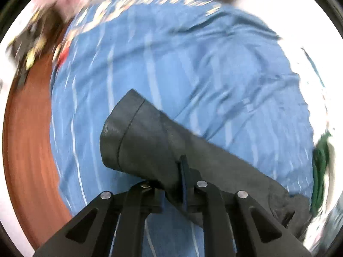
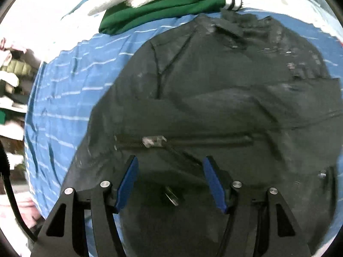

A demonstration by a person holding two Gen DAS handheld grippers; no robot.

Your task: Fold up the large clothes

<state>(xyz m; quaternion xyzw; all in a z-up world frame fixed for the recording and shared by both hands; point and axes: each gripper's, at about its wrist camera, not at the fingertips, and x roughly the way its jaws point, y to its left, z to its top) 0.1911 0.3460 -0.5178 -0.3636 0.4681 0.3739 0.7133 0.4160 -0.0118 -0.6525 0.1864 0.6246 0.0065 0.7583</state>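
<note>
A black jacket lies spread on a blue striped sheet, zipper running across it. My right gripper is open just above the jacket's lower part, blue pads on either side of the zipper area, holding nothing. My left gripper is shut on the jacket's black sleeve, held above the blue sheet, with the cuff hanging out to the upper left. The left wrist view is blurred by motion.
A folded green garment with white stripes lies at the sheet's far edge, also visible at the right of the left wrist view. A reddish-brown floor lies beyond the sheet's left edge. Cluttered shelves stand at left.
</note>
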